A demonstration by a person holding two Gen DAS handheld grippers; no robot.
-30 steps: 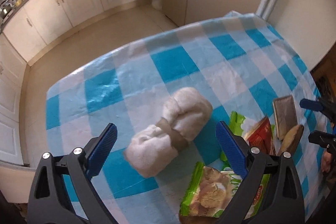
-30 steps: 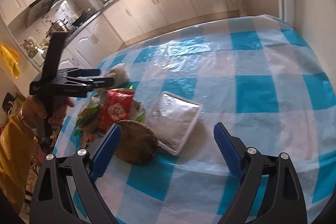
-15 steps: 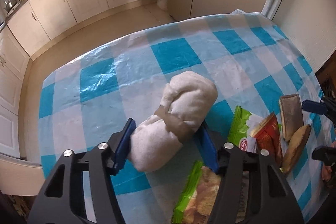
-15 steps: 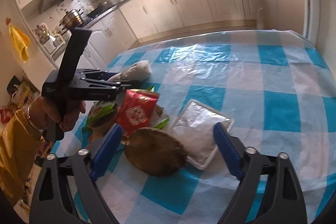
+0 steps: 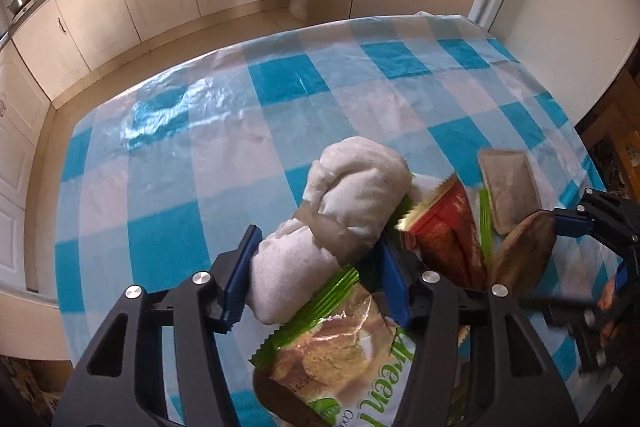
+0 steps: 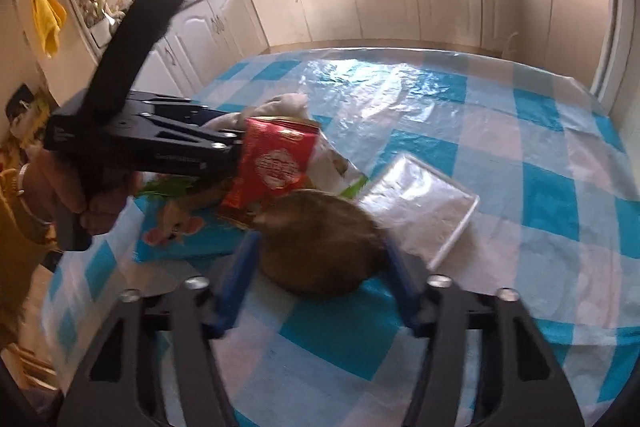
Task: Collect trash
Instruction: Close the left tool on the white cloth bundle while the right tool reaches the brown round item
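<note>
Both hand-held grippers have just been closing, each now on a piece of trash. The left hand-held gripper (image 5: 316, 277) pinches the near end of the white taped bundle (image 5: 340, 223), which lies on the checked worktop (image 5: 248, 131) beside the red wrapper (image 5: 444, 227) at its 3 o'clock. The right hand-held gripper (image 6: 320, 287), a second ago spread wide, clasps the brown disc (image 6: 320, 239) just at 8 o'clock of the foil tray (image 6: 424, 203). Judged from this, both grasps are made and lifting comes next.
</note>
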